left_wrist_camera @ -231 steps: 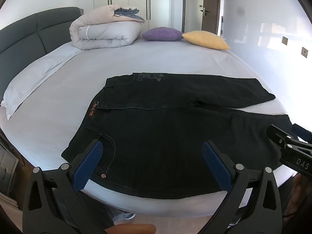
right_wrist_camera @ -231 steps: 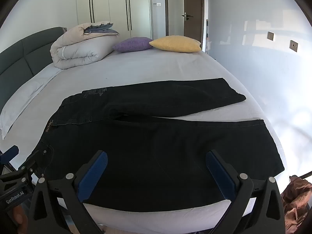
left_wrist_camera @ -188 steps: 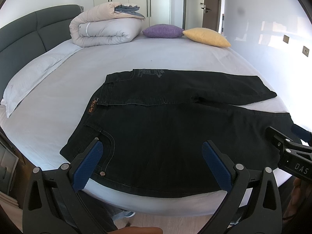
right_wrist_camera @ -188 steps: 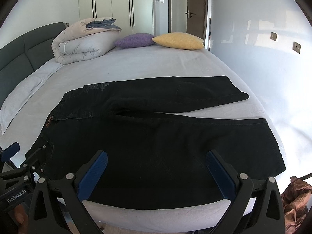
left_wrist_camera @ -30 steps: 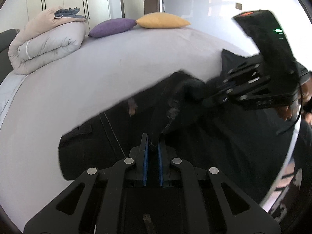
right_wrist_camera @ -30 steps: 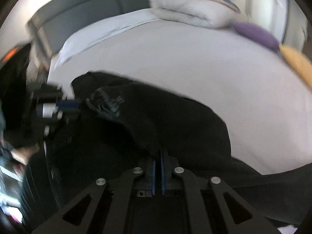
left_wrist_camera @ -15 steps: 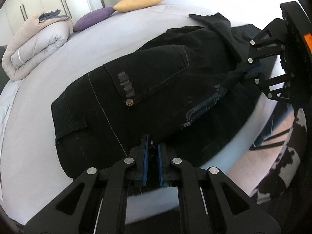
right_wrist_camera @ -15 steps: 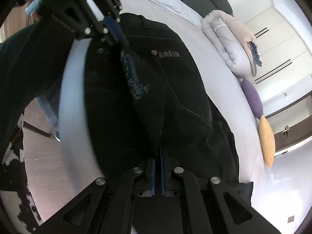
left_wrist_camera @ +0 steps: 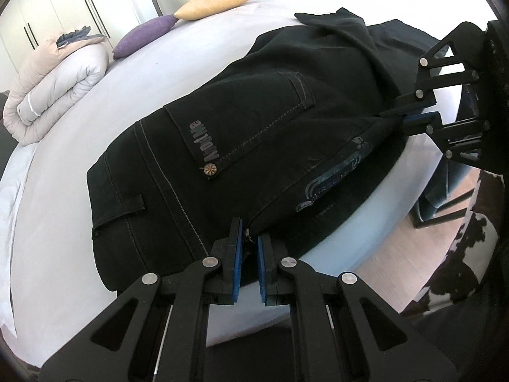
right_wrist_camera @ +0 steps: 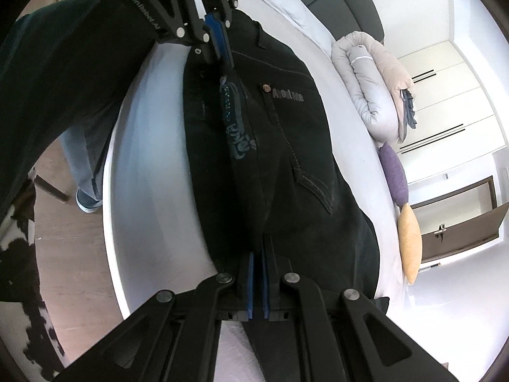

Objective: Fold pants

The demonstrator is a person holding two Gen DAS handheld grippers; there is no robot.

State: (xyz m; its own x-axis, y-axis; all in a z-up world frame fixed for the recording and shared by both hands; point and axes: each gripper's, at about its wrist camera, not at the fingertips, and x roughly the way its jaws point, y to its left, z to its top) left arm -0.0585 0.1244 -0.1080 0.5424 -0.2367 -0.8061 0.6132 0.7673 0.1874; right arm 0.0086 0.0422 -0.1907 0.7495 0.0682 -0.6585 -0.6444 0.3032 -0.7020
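The black pants lie on the white bed close to its near edge, doubled over lengthwise with a back pocket facing up. My left gripper is shut on the pants' edge at the waist end. Further along the same edge my right gripper is also shut on the cloth. In the right wrist view the pants run from my right gripper at the bottom up to my left gripper. The edge with a bluish print is stretched between them. The leg ends are mostly hidden.
A rolled duvet, a purple pillow and a yellow pillow sit at the far side of the bed. A person's leg in blue jeans stands by the bed edge. A cowhide rug covers part of the wooden floor.
Both grippers carried the pants' edge across to the near side of the bed and lowered it, so one half now lies on the other. Since half a second ago little has moved.
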